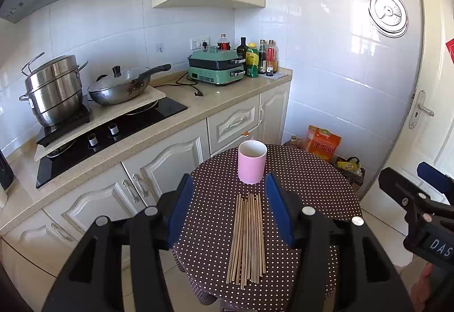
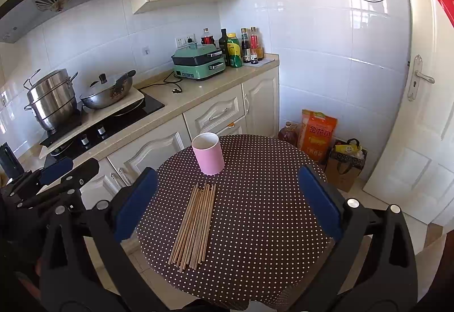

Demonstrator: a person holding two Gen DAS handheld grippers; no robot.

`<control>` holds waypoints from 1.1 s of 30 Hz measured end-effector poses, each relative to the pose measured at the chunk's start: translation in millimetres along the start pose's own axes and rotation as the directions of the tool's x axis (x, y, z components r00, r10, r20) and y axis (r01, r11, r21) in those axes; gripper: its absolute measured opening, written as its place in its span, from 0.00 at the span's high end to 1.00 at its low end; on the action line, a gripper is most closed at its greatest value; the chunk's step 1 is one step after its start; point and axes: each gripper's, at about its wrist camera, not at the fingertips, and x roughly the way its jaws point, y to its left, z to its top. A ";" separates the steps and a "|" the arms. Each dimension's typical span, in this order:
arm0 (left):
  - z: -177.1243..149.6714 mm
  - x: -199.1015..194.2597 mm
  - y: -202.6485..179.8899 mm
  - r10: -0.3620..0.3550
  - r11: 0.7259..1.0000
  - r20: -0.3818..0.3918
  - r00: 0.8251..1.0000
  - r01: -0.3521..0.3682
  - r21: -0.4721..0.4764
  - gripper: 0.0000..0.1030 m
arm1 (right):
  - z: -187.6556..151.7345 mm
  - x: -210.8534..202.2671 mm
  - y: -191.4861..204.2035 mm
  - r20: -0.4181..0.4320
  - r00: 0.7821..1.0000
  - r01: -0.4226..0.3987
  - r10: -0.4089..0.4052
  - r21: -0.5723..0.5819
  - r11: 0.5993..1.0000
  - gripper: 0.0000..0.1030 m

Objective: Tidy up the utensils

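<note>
Right up close, the left gripper (image 1: 229, 193) with its blue-padded black fingers (image 1: 181, 210) stands parted with nothing between the pads, poised above the table and framing the bundle of thin wooden chopsticks (image 1: 247, 238) that lies flat on the round table with the brown white-dotted cloth (image 1: 312, 184). Over on the other side, the right gripper (image 2: 227, 198) has its blue pads (image 2: 320, 204) spread very wide, empty too, hanging over the same cloth with the chopsticks off toward its left finger. The sticks lie side by side, their far ends pointing at the pink cylindrical cup (image 1: 252, 161), which stands upright just beyond them, near the table's far edge, apart from the bundle. Each gripper shows at the edge of the other's view, both clear of the sticks. Further out, a cream kitchen counter (image 1: 215, 93) runs along the white tiled wall, carrying a steel stacked pot (image 1: 54, 90), a lidded wok (image 1: 122, 85), a green electric cooker (image 1: 217, 66) and a row of sauce bottles (image 1: 259, 56).
</note>
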 end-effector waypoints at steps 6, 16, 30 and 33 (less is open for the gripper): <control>-0.1 -3.2 3.0 0.001 1.000 0.001 1.000 -0.001 0.000 0.48 | 1.3 0.1 1.2 -0.008 1.000 -0.007 0.007 0.000 1.000 0.06; -0.6 -5.1 3.4 -0.001 1.000 0.001 1.000 0.001 0.003 0.48 | 4.8 0.7 2.7 -0.014 1.000 -0.010 0.010 0.000 1.000 0.06; 0.6 -4.2 1.7 -0.008 1.000 -0.012 1.000 0.008 0.019 0.42 | 5.2 -1.2 5.2 -0.008 1.000 -0.008 0.008 -0.003 1.000 0.06; 0.9 -4.7 3.6 -0.010 1.000 -0.009 1.000 0.010 0.015 0.41 | 5.3 -1.6 7.6 -0.008 1.000 -0.008 0.008 -0.004 1.000 0.06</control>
